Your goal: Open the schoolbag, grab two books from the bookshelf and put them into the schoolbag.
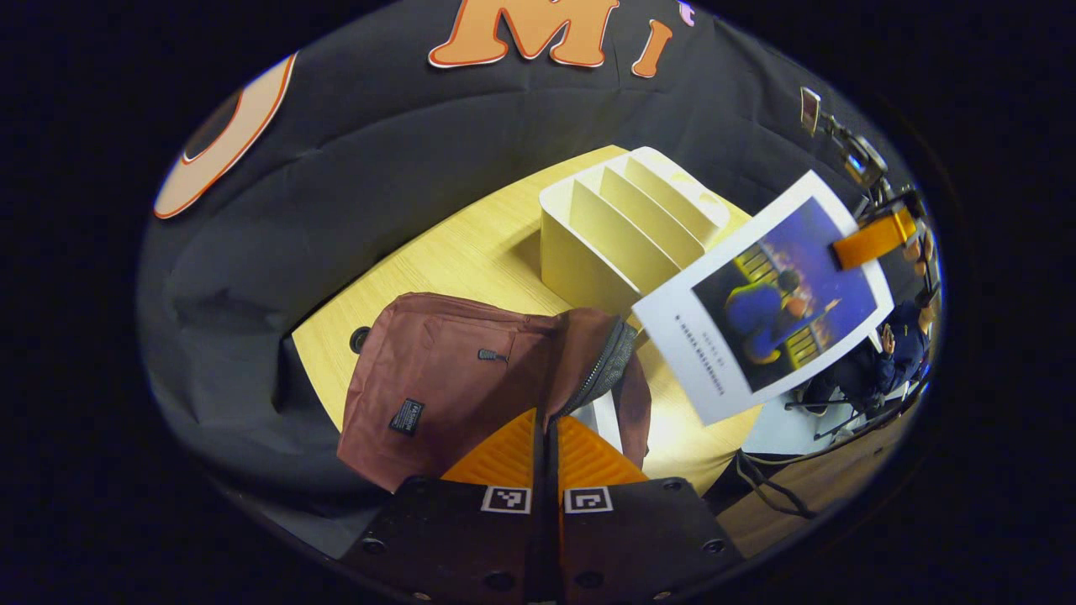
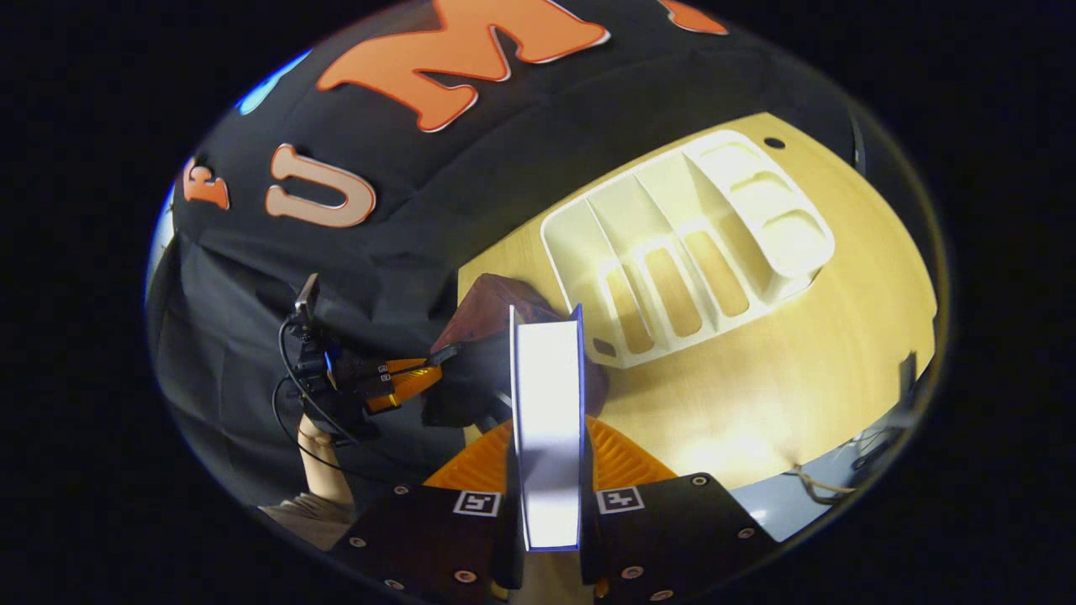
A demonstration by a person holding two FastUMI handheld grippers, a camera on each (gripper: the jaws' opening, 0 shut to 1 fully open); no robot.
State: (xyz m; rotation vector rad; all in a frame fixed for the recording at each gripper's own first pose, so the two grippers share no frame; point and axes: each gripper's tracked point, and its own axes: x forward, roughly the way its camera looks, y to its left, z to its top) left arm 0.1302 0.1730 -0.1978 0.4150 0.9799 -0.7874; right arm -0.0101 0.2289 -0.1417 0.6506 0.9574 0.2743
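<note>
Right gripper view: right gripper [image 2: 546,470] clamps a book [image 2: 548,420] edge-on above the maroon schoolbag [image 1: 454,370]; empty bookshelf [image 2: 689,244] at one o'clock. Left gripper [image 1: 546,445] fingers pinch the schoolbag's opening edge.

Bag [image 1: 454,370]: maroon, with a small black label patch and a dark grey zip.
Book [image 1: 765,298]: white cover with a picture in blue, violet and yellow (page edges white in the right gripper view [image 2: 548,420], cover edge blue).
Shelf [image 1: 622,227]: cream, plain.
Table [image 1: 454,252]: pale yellow wood grain.
Wall cloth [image 1: 378,143]: black.
</note>
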